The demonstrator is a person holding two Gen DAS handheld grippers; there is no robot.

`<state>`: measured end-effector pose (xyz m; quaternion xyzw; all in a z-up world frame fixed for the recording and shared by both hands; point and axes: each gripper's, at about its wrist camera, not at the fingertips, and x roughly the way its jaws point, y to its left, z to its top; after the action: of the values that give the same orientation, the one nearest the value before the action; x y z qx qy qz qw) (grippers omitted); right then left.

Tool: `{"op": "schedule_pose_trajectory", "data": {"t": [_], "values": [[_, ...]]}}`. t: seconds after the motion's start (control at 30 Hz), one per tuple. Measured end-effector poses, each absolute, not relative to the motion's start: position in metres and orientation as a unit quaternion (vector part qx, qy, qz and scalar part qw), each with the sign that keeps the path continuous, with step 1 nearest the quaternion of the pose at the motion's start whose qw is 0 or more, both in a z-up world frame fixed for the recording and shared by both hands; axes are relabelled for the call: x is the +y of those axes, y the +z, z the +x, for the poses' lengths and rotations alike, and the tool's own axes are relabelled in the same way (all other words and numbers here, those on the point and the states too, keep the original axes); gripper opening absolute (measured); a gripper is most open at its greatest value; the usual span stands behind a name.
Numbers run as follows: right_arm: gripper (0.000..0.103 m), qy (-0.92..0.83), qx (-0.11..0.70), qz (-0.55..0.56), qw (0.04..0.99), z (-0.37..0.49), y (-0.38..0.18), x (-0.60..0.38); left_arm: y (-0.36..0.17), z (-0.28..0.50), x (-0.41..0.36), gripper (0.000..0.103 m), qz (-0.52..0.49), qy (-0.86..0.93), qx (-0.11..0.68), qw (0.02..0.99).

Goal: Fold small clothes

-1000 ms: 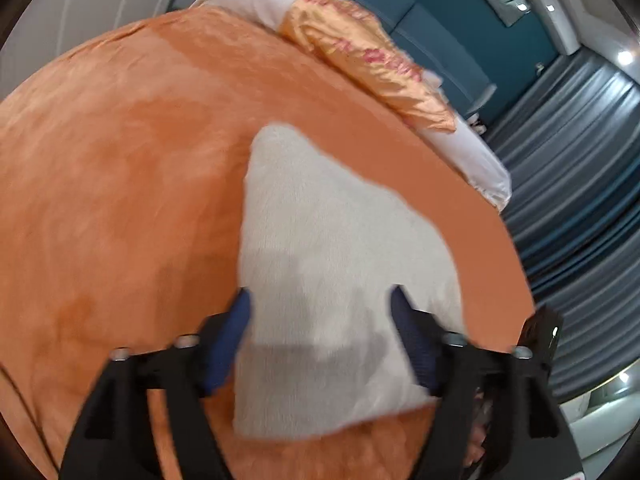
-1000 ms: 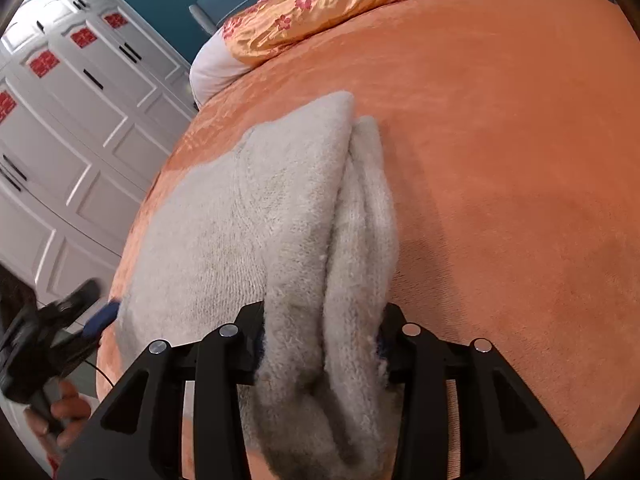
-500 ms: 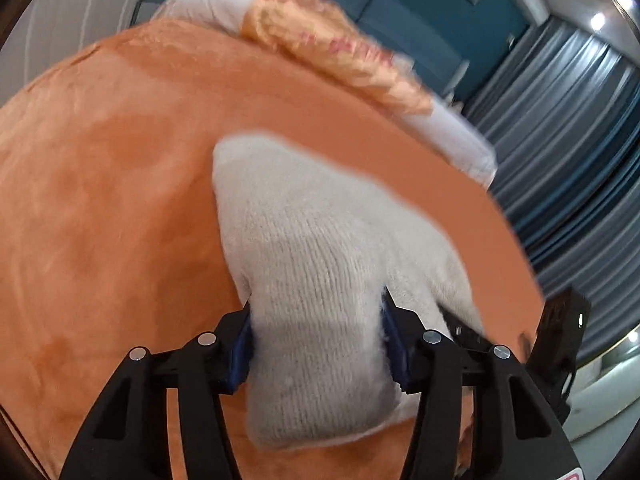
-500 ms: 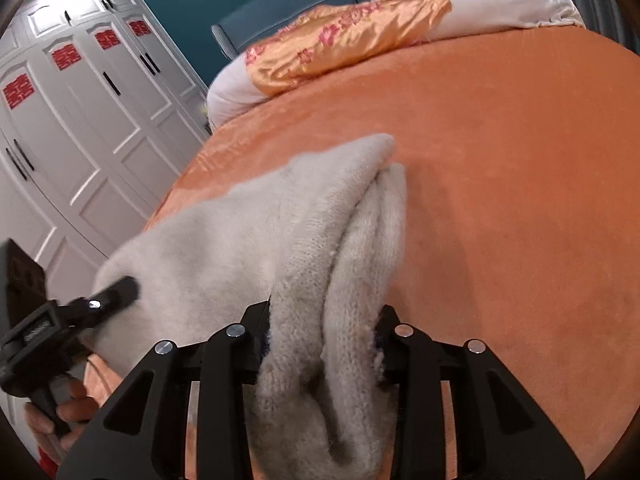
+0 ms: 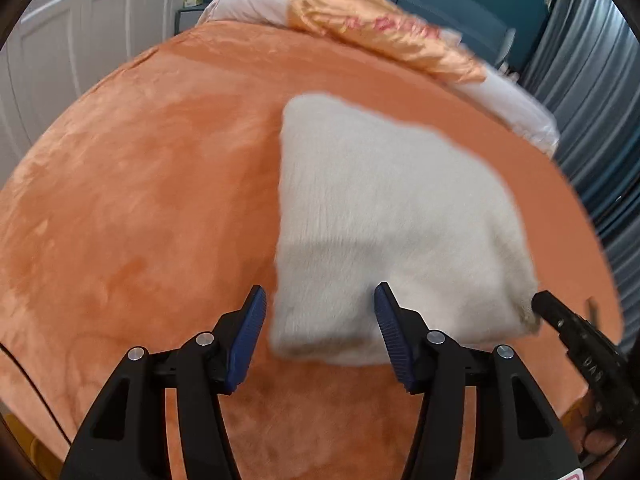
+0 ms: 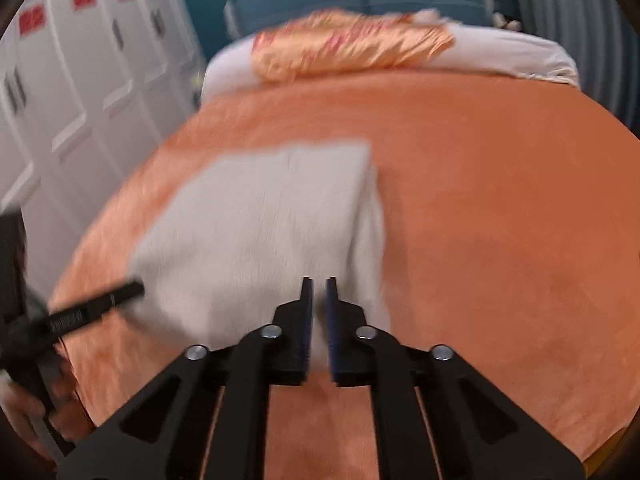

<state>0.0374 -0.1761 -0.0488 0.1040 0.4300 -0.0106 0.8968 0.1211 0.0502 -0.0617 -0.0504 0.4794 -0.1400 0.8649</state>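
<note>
We see the right gripper (image 6: 319, 292) with its jaws closed to a thin slit, nothing pinched between them; cloth shows behind the gap. The folded grey knit garment (image 6: 260, 224) lies flat on the orange bedspread (image 6: 500, 220), a narrow fold along its right edge. The left gripper (image 6: 120, 294) pokes in from the left, its tip at the garment's left edge, a hand (image 6: 28, 412) below it. Behind: orange satin pillow (image 6: 344, 48), white wardrobe doors (image 6: 80, 72). Frame motion-blurred.

Folded cream knit (image 5: 384, 216) (flat) on bedspread (image 5: 140, 200)
</note>
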Motion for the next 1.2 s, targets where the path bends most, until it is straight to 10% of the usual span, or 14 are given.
{"op": "schedule_pose_trajectory", "data": {"t": [0.4,0.87,1.2], "values": [[0.009,-0.045,0.41,0.104,0.905,-0.008,-0.027,-0.171,-0.055,0.067,0.026,0.068,0.008,-0.098,0.474,0.875],[0.049,-0.074,0.431,0.074,0.896,-0.046,-0.062,-0.136,-0.092,0.037,0.012,0.073,0.044,-0.056,0.495,0.866],[0.05,-0.071,0.458,0.072,0.883,-0.042,-0.08,-0.127,-0.102,0.033,0.007,0.076,0.052,-0.054,0.487,0.87]]}}
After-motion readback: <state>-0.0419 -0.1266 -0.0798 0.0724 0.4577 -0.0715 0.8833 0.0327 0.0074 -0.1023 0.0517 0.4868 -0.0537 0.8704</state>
